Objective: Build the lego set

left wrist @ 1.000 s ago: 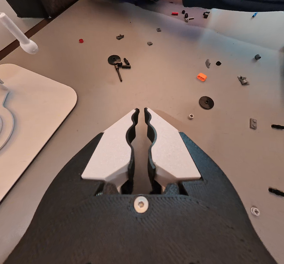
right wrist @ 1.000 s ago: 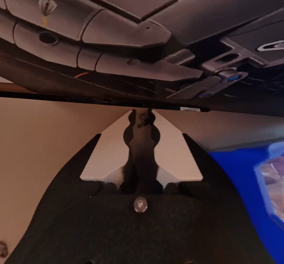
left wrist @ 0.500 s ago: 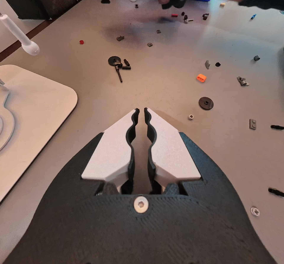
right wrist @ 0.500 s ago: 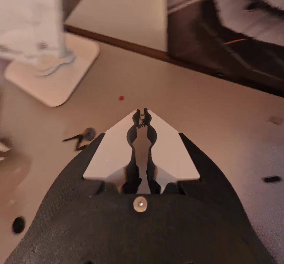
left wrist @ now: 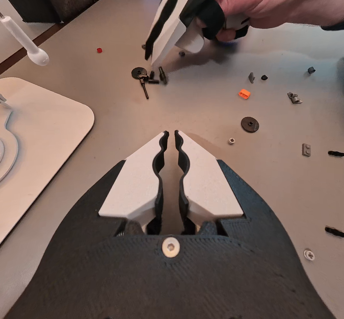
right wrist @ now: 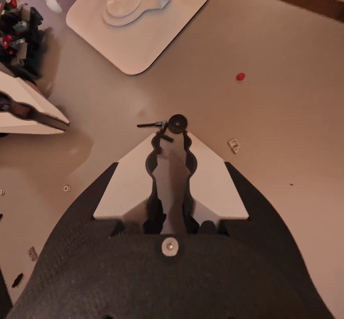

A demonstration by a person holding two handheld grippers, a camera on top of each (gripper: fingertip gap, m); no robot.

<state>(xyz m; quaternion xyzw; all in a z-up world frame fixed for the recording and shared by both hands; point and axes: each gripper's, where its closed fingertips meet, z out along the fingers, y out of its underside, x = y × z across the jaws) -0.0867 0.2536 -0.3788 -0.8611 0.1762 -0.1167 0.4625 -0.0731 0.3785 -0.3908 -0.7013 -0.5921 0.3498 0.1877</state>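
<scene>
Right hand-held gripper (right wrist: 170,133) lowered to beige table (left wrist: 204,105), scattered pieces

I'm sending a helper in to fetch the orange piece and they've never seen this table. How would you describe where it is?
Start at the white stand base on the table's left in the left wrist view, then look right past the left gripper. The orange piece lies just beyond a black disc. It's the only orange part; its neighbours are grey or black.
</scene>
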